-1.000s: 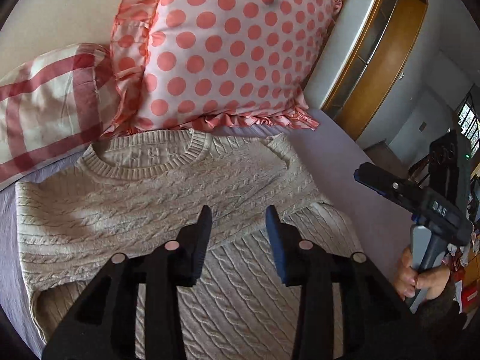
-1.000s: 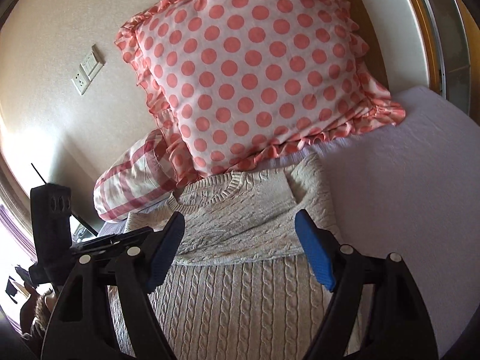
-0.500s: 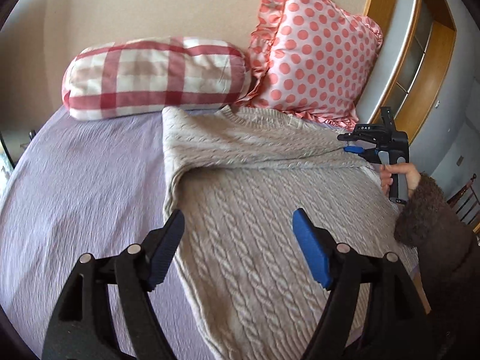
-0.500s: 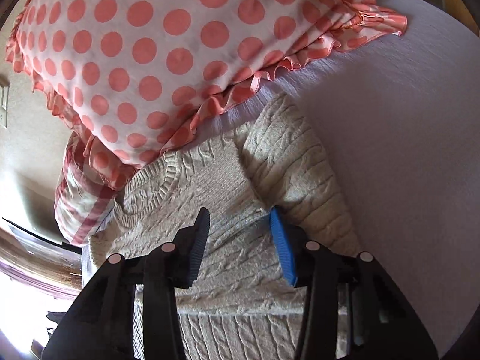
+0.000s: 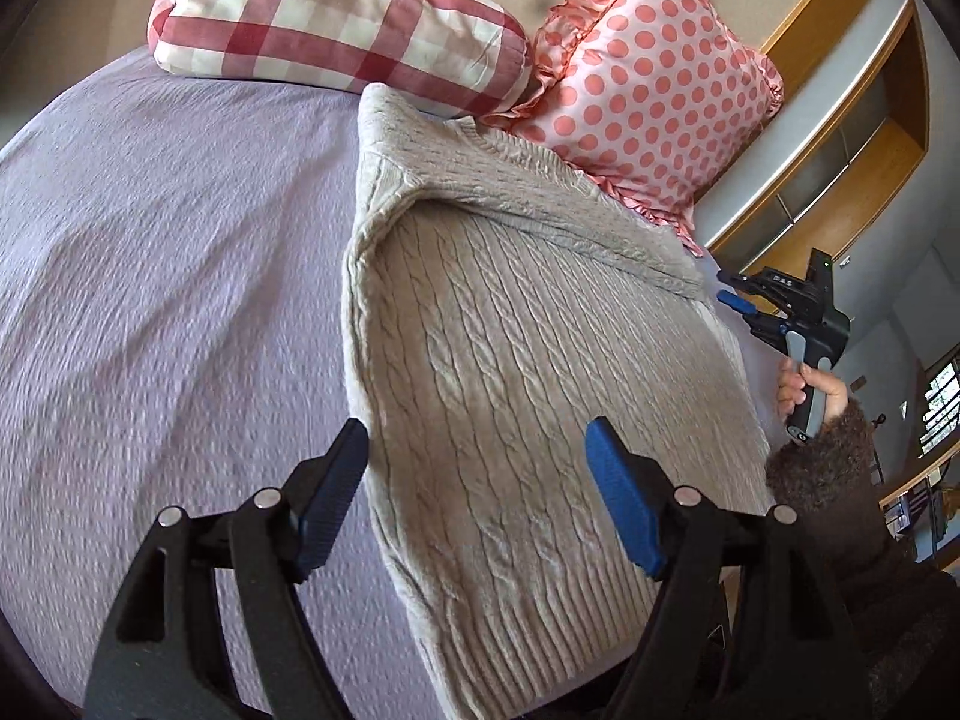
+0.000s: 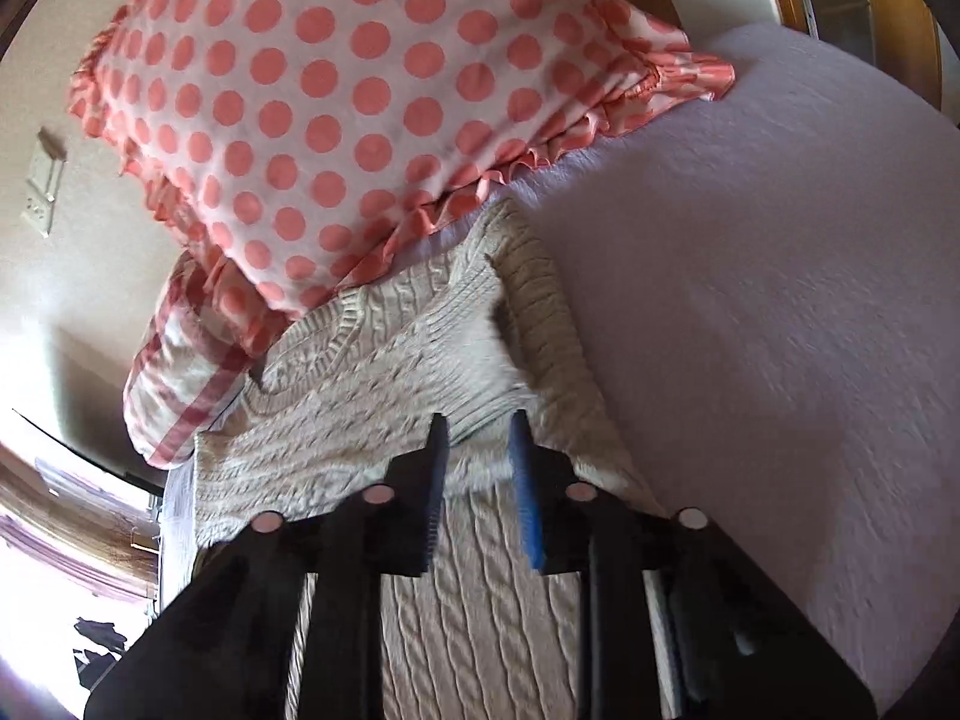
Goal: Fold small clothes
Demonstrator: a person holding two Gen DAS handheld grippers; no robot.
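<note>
The bedspread [image 5: 150, 276] is lilac and finely ribbed. The left gripper [image 5: 474, 498] hangs spread wide over the sweater [image 5: 516, 372], which lies on the bed, top edge at the pillows [image 5: 648, 78]. Thick, soft cable knit; it likely droops, so hold folded edges. The right gripper [image 6: 477, 483] pinches its doubled edge.

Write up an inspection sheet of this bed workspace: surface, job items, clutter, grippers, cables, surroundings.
Surface: lilac bedspread, textured.
Job's things: beige cable-knit sweater lying flat, its upper part folded over.
Clutter: red checked pillow and pink polka-dot pillow at the head of the bed, touching the sweater's top edge.
Grippers: left gripper open above the sweater; right gripper jaws narrow over the folded edge, grip unclear.
Cables: nothing seen.
Surroundings: wall outlet plate, wooden cabinet.
</note>
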